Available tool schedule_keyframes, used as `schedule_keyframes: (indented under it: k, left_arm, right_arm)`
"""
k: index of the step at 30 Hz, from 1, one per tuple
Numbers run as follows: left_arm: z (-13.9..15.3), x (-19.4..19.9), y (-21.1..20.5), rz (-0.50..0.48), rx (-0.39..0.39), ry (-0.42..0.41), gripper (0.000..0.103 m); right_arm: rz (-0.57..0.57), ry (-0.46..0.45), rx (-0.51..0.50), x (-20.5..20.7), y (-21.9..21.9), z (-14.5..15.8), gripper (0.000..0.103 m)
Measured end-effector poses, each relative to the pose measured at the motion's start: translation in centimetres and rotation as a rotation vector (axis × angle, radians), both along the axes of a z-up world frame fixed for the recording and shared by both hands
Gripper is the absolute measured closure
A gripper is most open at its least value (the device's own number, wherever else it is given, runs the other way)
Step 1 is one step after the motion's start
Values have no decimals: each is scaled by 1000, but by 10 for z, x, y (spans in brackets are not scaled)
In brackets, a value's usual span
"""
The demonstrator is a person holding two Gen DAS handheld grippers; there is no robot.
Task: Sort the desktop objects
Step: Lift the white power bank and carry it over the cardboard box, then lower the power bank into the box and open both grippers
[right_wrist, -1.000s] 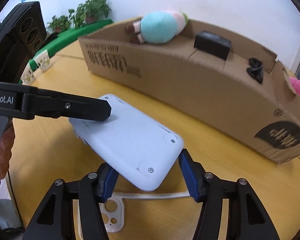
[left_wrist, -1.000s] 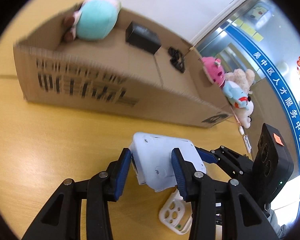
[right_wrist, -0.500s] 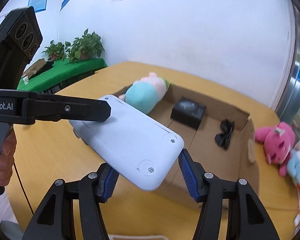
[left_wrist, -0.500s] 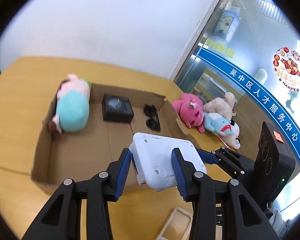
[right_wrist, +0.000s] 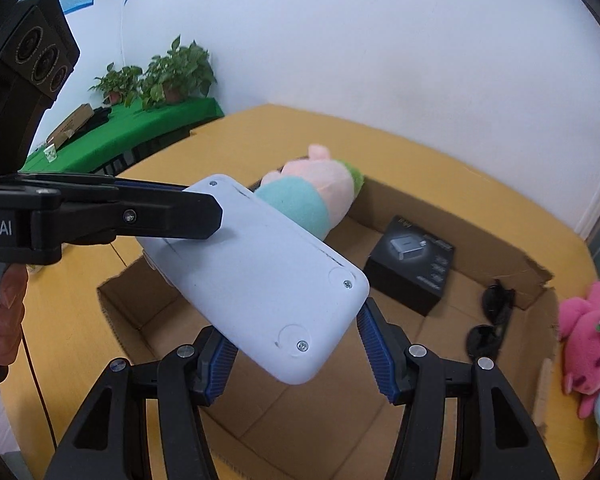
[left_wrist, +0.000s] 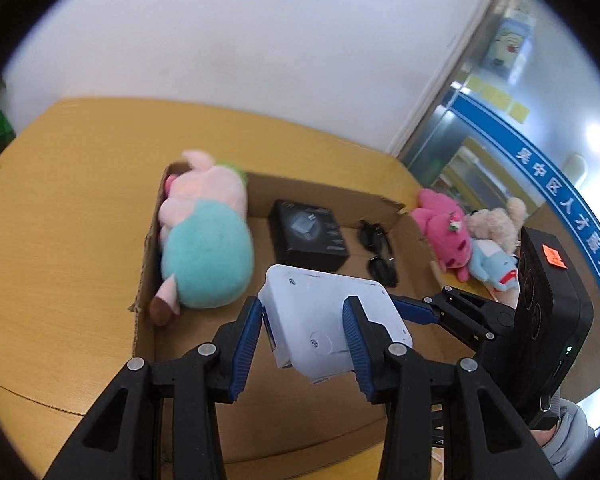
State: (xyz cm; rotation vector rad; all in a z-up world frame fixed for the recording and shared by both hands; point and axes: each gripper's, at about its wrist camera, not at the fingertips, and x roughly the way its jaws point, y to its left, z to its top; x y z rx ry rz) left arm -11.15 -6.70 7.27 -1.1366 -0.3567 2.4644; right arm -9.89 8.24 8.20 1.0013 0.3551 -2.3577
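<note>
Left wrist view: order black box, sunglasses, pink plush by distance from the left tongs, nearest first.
From the left tongs:
1. Black box, inside the carton, straight ahead.
2. Sunglasses, inside the carton, ahead and right.
3. Pink plush, outside the carton, far right.

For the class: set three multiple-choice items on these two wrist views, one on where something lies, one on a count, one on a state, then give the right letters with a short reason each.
1. Where do the sunglasses lie?
A. in the cardboard box
B. on the green table
C. on the black box

2. How many things lie on the cardboard box floor?
A. one
B. three
C. five

3. How is the white device held?
A. resting on the table
B. by one gripper
C. by both grippers

Key: 1 A, they rest on its floor beside the black box. 2 B, plush toy, black box, sunglasses. 3 C, left gripper and right gripper each clamp an end.
</note>
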Motion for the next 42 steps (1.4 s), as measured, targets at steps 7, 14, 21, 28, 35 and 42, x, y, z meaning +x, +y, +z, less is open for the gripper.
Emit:
schedule_keyframes:
  k: [7,14,21,28,35,42]
  left_arm:
    - [-45,-24,-20,57,1,-136,61]
    - [-59,-30,-17,66,-93,-244,61]
    - [-68,-31,-11,60,-199,-299,61]
    - [-71,-30,-6,57,-309,-312,61]
    - [-55,-15,-20,119,-292,-235,61]
    - [19,60,-1,235,-293,220,18]
  right_arm:
    - [65,-181,57,-39,-25,-55,47]
    - [116,-368,112,-54,-39,-84,47]
    - [120,-527,145,-62,-49,-110,46]
    - [114,-585,133,-54,-53,-115,39]
    - [67,-569,76,-45,-31,-106,25]
    - [-144,-250,-63,3,45,-40,0]
